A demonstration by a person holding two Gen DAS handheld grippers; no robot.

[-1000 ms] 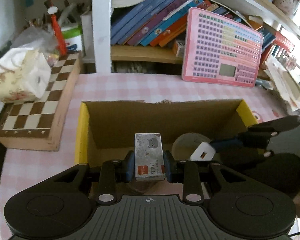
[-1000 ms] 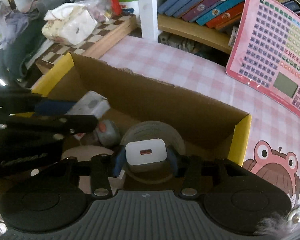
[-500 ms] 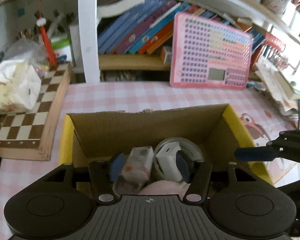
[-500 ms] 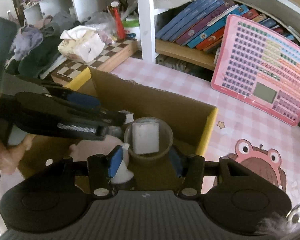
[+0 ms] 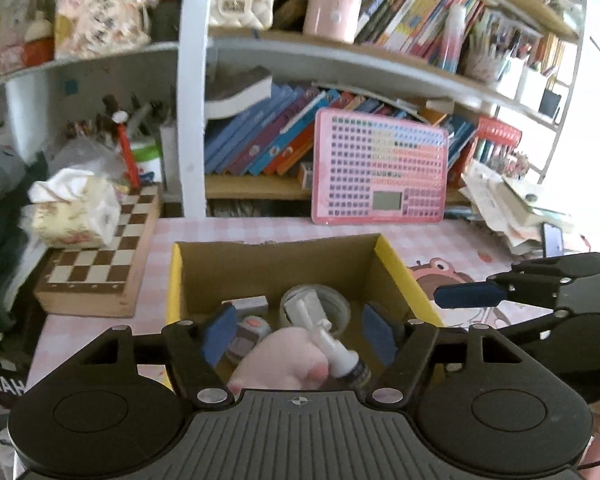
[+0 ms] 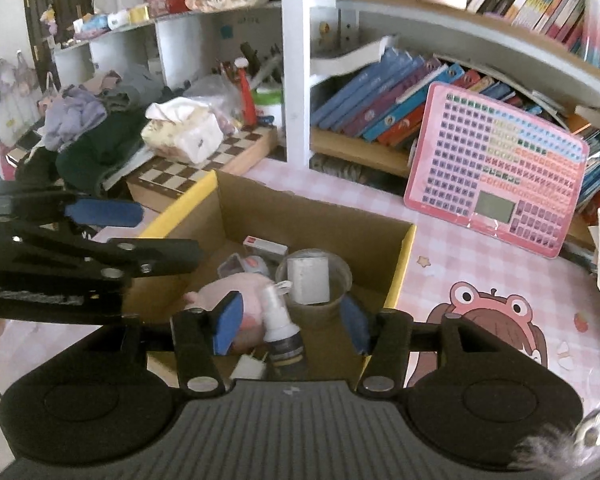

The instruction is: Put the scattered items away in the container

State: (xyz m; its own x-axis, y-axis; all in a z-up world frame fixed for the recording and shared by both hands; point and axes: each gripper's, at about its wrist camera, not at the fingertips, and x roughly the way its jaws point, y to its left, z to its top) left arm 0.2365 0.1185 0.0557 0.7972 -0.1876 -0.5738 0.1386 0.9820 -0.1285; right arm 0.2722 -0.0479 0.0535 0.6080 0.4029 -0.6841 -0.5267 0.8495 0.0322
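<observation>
Both tongs are seen apart w/ nothing clamped, jaws having just been opening: left gripper (image 5: pixel 300 334) wider, right gripper (image 6: pixel 290 324) narrower, both held above the near edge of the cardboard box (image 5: pixel 404 276), which lies directly ahead and below each. Its long axis runs across the left view, open side up. Inside, largest first: pink plush (image 5: pixel 284 364) at the near wall; clear cup (image 6: pixel 314 280) w/ white charger in it, upright; spray bottle (image 6: pixel 280 328) lying w/ long axis toward the far wall, nozzle end pointing away; small card box (image 6: pixel 266 245) flat at the back. Neither hand is judged clearly nearer.
</observation>
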